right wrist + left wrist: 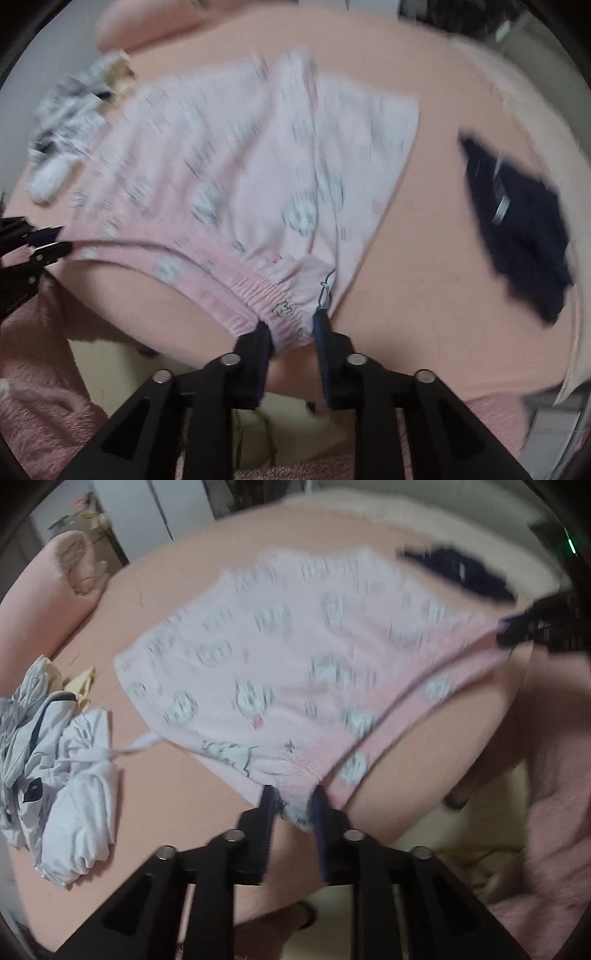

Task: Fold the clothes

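Pink elastic is pinched in the left gripper (291, 805) and in the right gripper (291, 332), each set of fingers closed on one end of the shorts (280, 657) waistband. The shorts lie spread on the peach bed (177, 794). Both should move together and keep the band tight, so the cloth stays smooth

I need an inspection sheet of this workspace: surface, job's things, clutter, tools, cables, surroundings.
Surface: peach bed sheet, mostly flat.
Job's things: pink printed shorts, held at the waistband, legs on the sheet.
Clutter: crumpled white clothes pile; dark navy garment.
Tools: left tool and right tool each shut on the waistband.
Cables: nothing seen.
Surroundings: pink pillow; fuzzy pink sleeve.
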